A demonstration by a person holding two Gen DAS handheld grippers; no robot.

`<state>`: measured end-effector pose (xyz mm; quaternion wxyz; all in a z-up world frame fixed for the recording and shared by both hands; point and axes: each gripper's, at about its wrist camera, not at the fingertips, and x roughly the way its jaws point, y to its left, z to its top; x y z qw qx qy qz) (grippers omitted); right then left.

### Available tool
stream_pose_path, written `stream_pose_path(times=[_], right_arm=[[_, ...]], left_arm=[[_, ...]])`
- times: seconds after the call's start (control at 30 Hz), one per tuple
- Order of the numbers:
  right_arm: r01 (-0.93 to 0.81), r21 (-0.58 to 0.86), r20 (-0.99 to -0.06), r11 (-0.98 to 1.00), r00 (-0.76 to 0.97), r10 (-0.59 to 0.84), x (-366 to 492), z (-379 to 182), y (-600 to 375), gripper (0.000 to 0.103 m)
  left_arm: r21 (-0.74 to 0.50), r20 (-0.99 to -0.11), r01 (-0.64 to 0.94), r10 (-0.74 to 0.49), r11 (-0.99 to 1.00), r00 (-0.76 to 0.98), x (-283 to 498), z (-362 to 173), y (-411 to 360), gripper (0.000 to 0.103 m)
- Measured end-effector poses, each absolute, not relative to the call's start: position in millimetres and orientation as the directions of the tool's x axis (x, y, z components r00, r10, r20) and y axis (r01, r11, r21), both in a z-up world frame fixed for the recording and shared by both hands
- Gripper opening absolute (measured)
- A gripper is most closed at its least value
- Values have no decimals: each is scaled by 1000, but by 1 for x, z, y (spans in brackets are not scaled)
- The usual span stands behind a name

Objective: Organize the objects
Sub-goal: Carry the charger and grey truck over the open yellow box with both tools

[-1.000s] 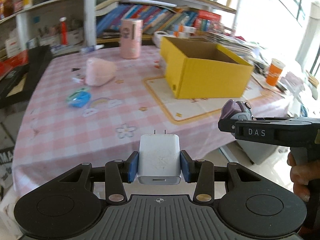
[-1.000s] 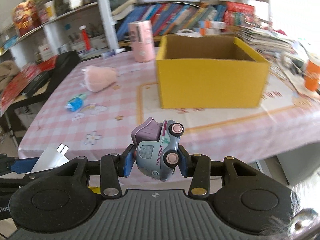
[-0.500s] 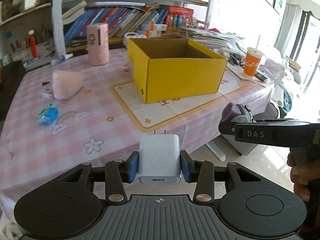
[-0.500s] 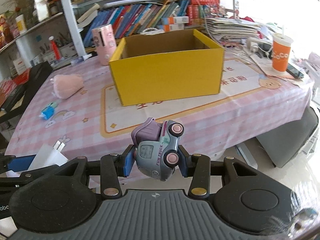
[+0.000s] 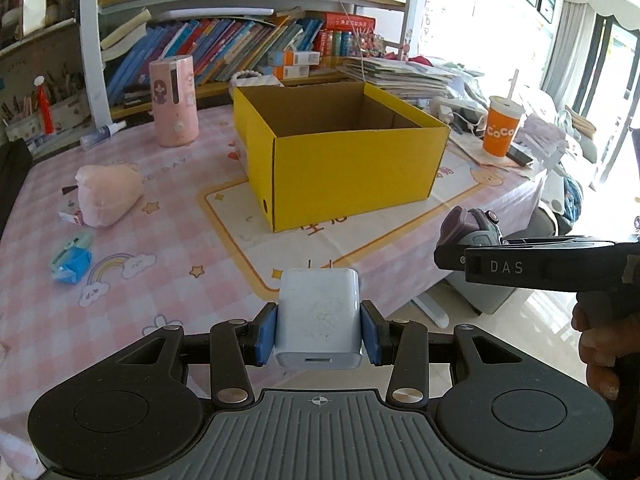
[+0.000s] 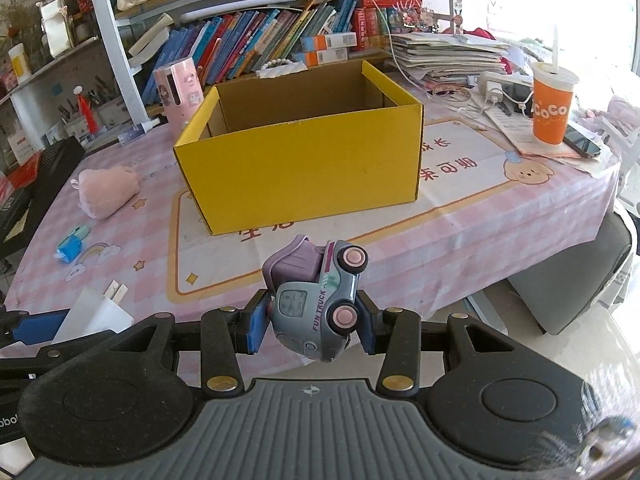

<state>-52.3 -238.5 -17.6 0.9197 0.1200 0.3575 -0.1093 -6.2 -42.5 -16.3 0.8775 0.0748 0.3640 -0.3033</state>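
Observation:
My left gripper (image 5: 319,338) is shut on a white plug-in charger (image 5: 319,314), prongs pointing forward, held above the table's near edge. My right gripper (image 6: 310,322) is shut on a small grey-blue toy truck (image 6: 316,300) with a purple bed and pink wheels, lying on its side between the pads. An open yellow cardboard box (image 5: 340,152) (image 6: 300,156) stands on the pink checked tablecloth ahead of both grippers, its inside bare as far as I see. In the left wrist view the right gripper (image 5: 472,240) with the truck shows at the right; the charger (image 6: 94,314) shows low left in the right wrist view.
Left of the box lie a pink plush toy (image 5: 108,194) and a small blue-green item (image 5: 72,262). A pink cylinder (image 5: 174,102) stands behind. An orange cup (image 5: 502,126) and paper piles sit at the right. Bookshelves line the back. A grey chair (image 6: 576,276) stands at the table's right.
Both grippers have swung rightward along the table's near edge, so the yellow box now sits ahead of them rather than off to the right. Both grips are unchanged.

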Motion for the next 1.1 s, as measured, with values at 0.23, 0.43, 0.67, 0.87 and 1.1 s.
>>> stream_pose_path(times=[0.23,0.43,0.67,0.87,1.1], right_arm=[[274,136,-689,952,717,-108,-35,-18,-250,41],[279,137,-642,950,755,-129,-20,-4,-267,41],[256,122,-546,959,824,-151,14,28,-297,41],[220,99,-497,970,856,-143,52,42,-324,41],[163,85,-521,983,848,-96,96,37,-347,41]], left_arm=[[-93,-674,579,-479,810,562,7,-14,-54,41],[-73,-629,589,-496,805,599,22,2,-72,41],[-61,-565,575,-503,816,654,53,23,-99,41],[-47,-537,551,-487,833,689,84,30,-124,41],[-34,-558,525,-451,851,696,111,22,-152,41]])
